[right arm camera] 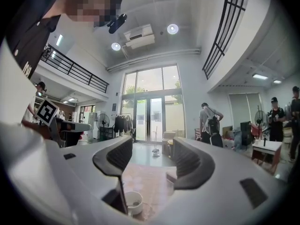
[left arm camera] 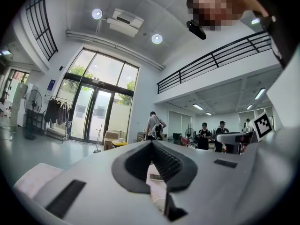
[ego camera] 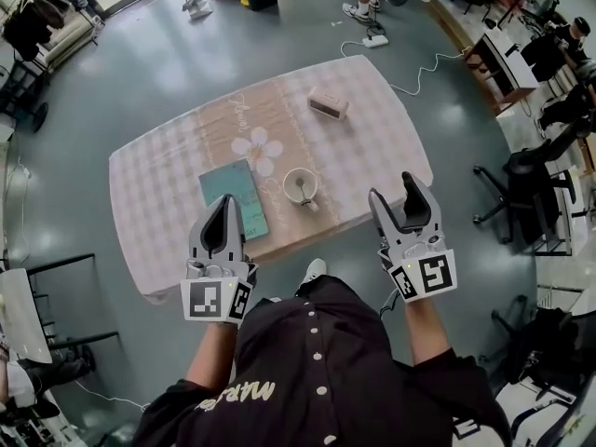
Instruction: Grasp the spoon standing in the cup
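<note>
A white cup (ego camera: 300, 185) stands near the front middle of the cloth-covered table (ego camera: 168, 170), with a spoon (ego camera: 304, 194) inside it. My right gripper (ego camera: 393, 194) hovers over the table's front right edge, to the right of the cup, open with nothing between its jaws. In the right gripper view the cup (right arm camera: 133, 202) sits low and left between the open jaws of the right gripper (right arm camera: 151, 157). My left gripper (ego camera: 223, 208) hangs over the front edge to the left of the cup, shut and empty. In the left gripper view the left gripper (left arm camera: 152, 144) has its tips together.
A teal book (ego camera: 235, 198) lies left of the cup, under the left gripper's tip. A small box (ego camera: 328, 103) sits at the table's far side. Office chairs (ego camera: 531, 189) and desks line the right. A power strip (ego camera: 374, 40) and cable lie on the floor beyond.
</note>
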### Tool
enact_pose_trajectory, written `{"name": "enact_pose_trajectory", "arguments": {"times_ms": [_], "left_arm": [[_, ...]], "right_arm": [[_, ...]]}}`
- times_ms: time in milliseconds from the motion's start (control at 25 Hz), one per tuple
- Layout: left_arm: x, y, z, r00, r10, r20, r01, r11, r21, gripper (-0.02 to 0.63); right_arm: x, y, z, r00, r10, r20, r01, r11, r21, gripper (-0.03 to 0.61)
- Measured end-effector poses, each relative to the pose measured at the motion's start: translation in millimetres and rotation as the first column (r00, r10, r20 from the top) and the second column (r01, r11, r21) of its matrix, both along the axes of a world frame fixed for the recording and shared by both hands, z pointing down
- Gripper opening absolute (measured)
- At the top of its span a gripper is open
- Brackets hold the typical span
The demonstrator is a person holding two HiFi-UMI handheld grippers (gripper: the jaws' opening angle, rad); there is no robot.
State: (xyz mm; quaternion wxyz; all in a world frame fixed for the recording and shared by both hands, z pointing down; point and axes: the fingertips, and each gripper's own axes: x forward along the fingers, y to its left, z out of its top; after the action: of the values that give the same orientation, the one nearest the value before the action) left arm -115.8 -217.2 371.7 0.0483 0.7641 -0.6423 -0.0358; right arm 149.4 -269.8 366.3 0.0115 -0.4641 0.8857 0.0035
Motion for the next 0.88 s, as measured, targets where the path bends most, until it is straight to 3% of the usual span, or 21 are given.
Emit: {"name": "enact_pose_trajectory", "arguments": {"times_ms": [400, 880], "left_arm": [[-3, -5, 15, 0.996, -0.086, 0.017, 0.087, 0.994, -0.062, 0.011], [-27, -16, 24, 0.999, -0.051, 0.013, 0.052, 0.994, -0.094, 0.011]], "right_arm": [[-24, -30, 21, 0.992, -0.122, 0.011, 0.123, 0.991, -0.045, 0.261], [-58, -33, 45, 0.990, -0.143, -0.015, 0.140, 0.985, -0.103, 0.256]]}}
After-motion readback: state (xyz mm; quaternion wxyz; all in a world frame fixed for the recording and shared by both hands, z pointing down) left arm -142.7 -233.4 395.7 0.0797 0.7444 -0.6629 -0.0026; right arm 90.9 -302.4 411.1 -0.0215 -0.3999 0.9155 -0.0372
